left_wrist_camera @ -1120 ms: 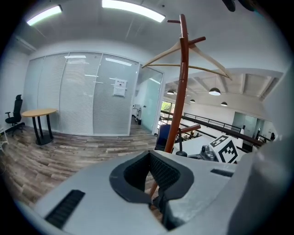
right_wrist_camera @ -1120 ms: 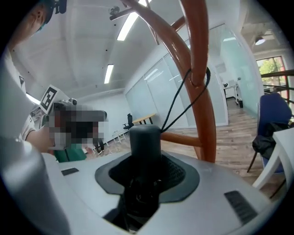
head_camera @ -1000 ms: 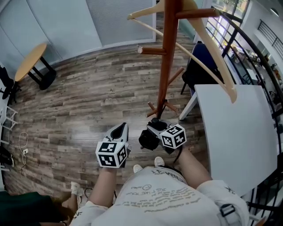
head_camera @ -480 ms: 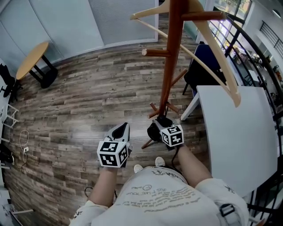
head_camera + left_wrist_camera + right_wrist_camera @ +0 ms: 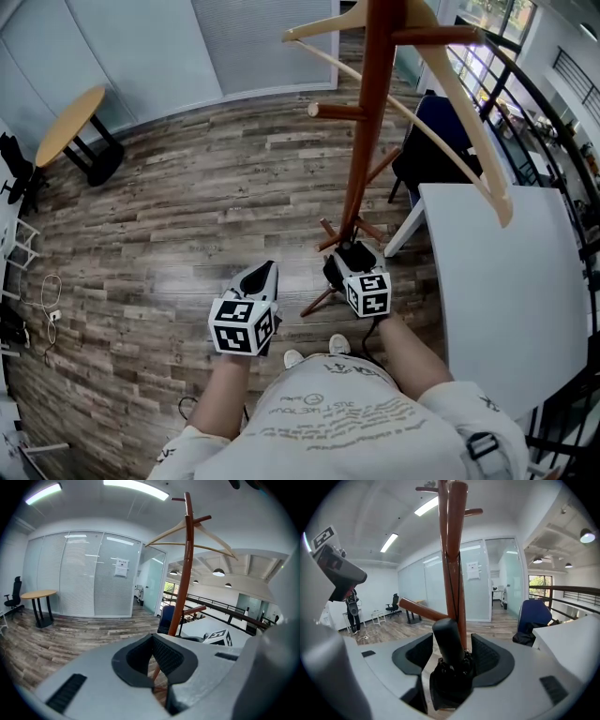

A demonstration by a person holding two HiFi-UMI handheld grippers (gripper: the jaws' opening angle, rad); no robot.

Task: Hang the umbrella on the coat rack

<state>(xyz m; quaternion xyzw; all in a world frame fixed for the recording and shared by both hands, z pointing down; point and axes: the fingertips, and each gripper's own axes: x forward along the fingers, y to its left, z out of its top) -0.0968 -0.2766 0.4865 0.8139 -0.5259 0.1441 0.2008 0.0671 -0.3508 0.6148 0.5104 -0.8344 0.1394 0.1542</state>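
Right gripper (image 5: 347,255) jaws opening around umbrella handle (image 5: 447,641), left gripper (image 5: 262,274) jaws closed, empty

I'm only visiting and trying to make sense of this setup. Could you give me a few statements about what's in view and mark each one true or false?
1. The black umbrella stands between the jaws of the right gripper. True; those jaws are opening just now.
2. The left gripper is clamped on a coat hanger. False: its jaws are together with nothing between them.
3. The coat rack is made of reddish-brown wood. True.
4. The table right next to the rack is round and black. False: that table is white with straight edges.
5. The room has carpet. False: the floor is wooden planks.
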